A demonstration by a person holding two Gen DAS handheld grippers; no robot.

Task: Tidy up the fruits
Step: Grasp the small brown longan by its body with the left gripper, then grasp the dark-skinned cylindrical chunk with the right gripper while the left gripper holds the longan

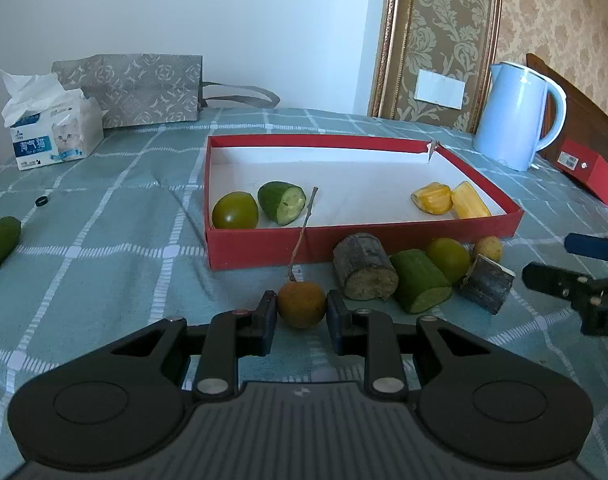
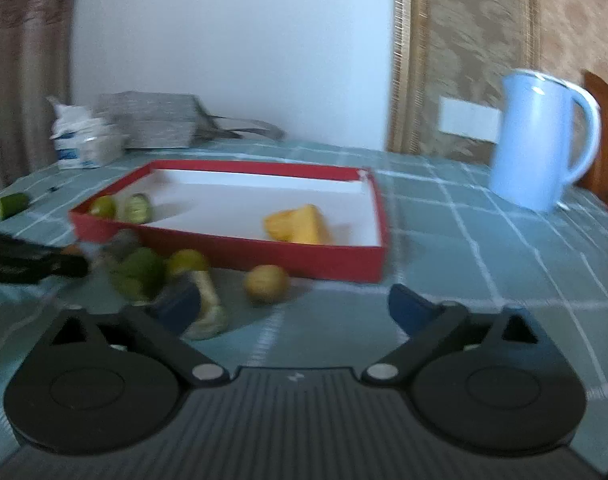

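My left gripper [image 1: 301, 300] is shut on a round brown fruit [image 1: 302, 310] with a long dry stem, just in front of the red box [image 1: 264, 246]. The box holds a green round fruit [image 1: 235, 211], a cucumber piece [image 1: 282, 202] and two yellow pieces [image 1: 431, 198]. In front of the box lie two sugarcane chunks [image 1: 364, 268], a cucumber piece [image 1: 420, 280], a green fruit [image 1: 448, 258] and a small yellow fruit [image 2: 265, 283]. My right gripper [image 2: 290, 306] stands open just short of that yellow fruit, nothing between its pads. Its view is blurred.
A pale blue kettle [image 1: 512, 116] stands at the back right, beside a second red box [image 1: 592, 172]. A tissue pack [image 1: 52, 132] and a grey paper bag [image 1: 136, 88] sit at the back left. Another cucumber piece [image 1: 0, 244] lies far left on the checked cloth.
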